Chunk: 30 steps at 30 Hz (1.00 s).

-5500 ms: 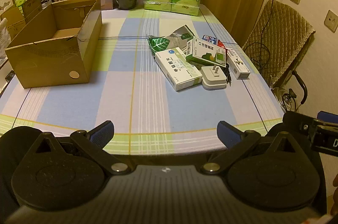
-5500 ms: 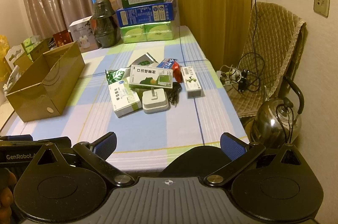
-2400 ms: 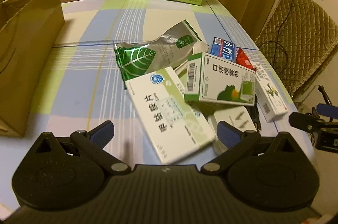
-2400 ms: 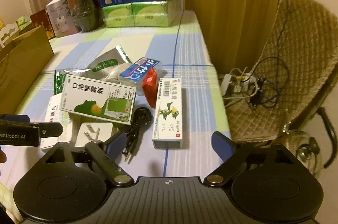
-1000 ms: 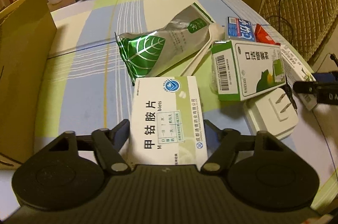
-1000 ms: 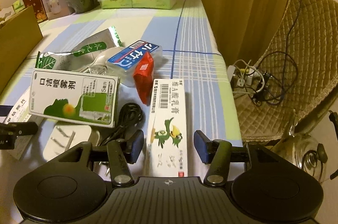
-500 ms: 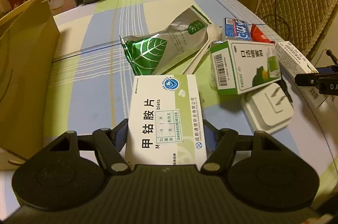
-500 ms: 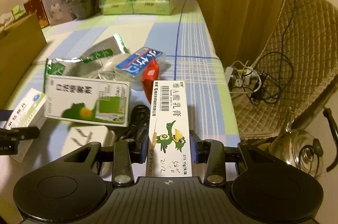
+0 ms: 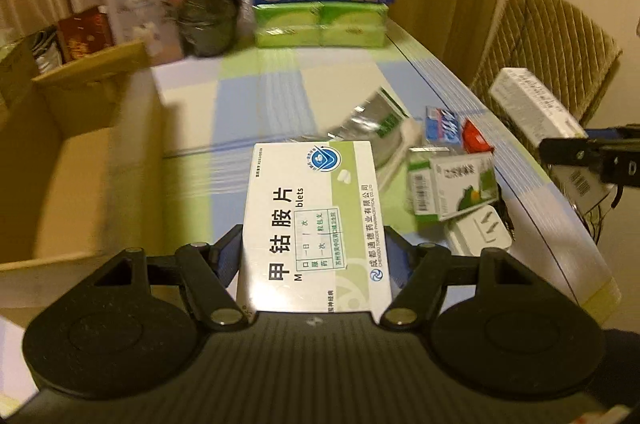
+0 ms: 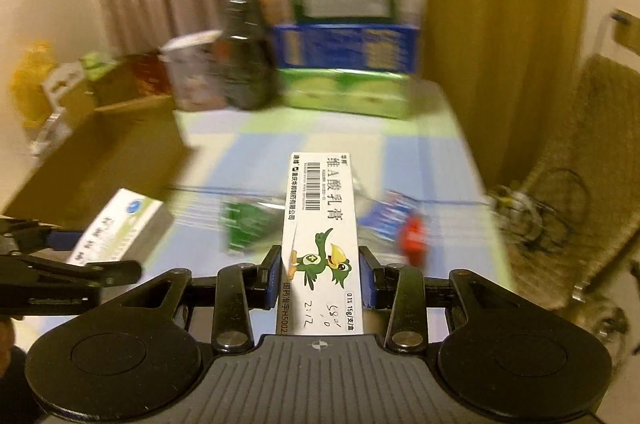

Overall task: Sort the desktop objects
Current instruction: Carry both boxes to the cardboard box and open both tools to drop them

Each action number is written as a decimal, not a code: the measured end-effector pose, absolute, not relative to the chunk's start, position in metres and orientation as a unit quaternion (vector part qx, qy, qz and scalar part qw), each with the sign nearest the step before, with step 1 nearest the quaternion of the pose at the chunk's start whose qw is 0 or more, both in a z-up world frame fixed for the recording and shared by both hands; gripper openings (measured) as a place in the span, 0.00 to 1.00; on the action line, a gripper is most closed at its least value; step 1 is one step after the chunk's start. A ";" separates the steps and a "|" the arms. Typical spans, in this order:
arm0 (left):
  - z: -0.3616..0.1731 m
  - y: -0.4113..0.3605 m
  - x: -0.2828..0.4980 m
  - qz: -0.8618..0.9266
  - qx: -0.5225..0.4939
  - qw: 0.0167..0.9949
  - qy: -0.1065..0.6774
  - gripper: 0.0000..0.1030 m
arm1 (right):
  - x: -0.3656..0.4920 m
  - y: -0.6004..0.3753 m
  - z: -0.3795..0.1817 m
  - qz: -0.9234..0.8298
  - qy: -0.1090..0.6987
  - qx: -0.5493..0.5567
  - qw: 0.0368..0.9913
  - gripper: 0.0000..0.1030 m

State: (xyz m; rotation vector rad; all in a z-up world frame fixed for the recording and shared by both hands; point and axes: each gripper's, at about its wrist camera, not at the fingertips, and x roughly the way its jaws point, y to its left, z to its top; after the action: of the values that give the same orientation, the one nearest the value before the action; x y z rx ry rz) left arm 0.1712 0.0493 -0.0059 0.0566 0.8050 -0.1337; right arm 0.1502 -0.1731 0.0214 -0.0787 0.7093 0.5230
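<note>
Both claws loaded, each clamped on one box above the table.

In the left wrist view, the cardboard box [image 9: 80, 160] fills the left edge; my left gripper [image 9: 314, 256] at lower centre is clenched on the tablet box [image 9: 314, 224], with the green-and-white box [image 9: 454, 186] and charger [image 9: 478, 230] on the table [image 9: 260, 96] at centre right. In the right wrist view, my right gripper [image 10: 320, 276] at lower centre grips the narrow ointment box [image 10: 320, 240].

Motion blur smears the foil pouch [image 10: 248, 228] and stacked boxes [image 10: 344, 64].
</note>
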 end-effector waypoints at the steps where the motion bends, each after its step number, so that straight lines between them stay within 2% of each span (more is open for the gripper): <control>1: 0.001 0.061 0.167 -0.058 0.027 0.920 0.388 0.65 | 0.145 -0.158 0.025 0.265 0.342 -0.036 0.901 0.34; 8: 0.035 0.157 0.146 0.006 0.023 0.926 0.378 0.65 | 0.129 -0.042 0.047 0.350 0.344 -0.003 0.871 0.34; 14: 0.044 0.236 0.146 0.052 0.017 0.925 0.377 0.65 | 0.131 0.057 0.047 0.396 0.352 -0.016 0.848 0.34; 20: 0.039 0.284 0.164 0.068 0.004 0.924 0.376 0.65 | 0.152 0.112 0.025 0.407 0.374 -0.016 0.833 0.34; 27: 0.020 0.306 0.186 0.061 -0.025 0.922 0.380 0.65 | 0.172 0.130 0.003 0.403 0.388 0.008 0.829 0.35; 29: 0.016 0.309 0.192 0.062 -0.033 0.922 0.381 0.66 | 0.179 0.130 0.001 0.396 0.388 0.022 0.832 0.39; 30: 0.014 0.311 0.194 0.066 -0.036 0.922 0.379 0.66 | 0.181 0.128 0.002 0.395 0.387 0.028 0.833 0.46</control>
State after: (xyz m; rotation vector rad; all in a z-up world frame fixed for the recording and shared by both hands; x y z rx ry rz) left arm 0.1945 0.3109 0.0143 -0.0747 0.7793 0.1359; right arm 0.1809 0.1282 0.0021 0.0596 0.8209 0.8369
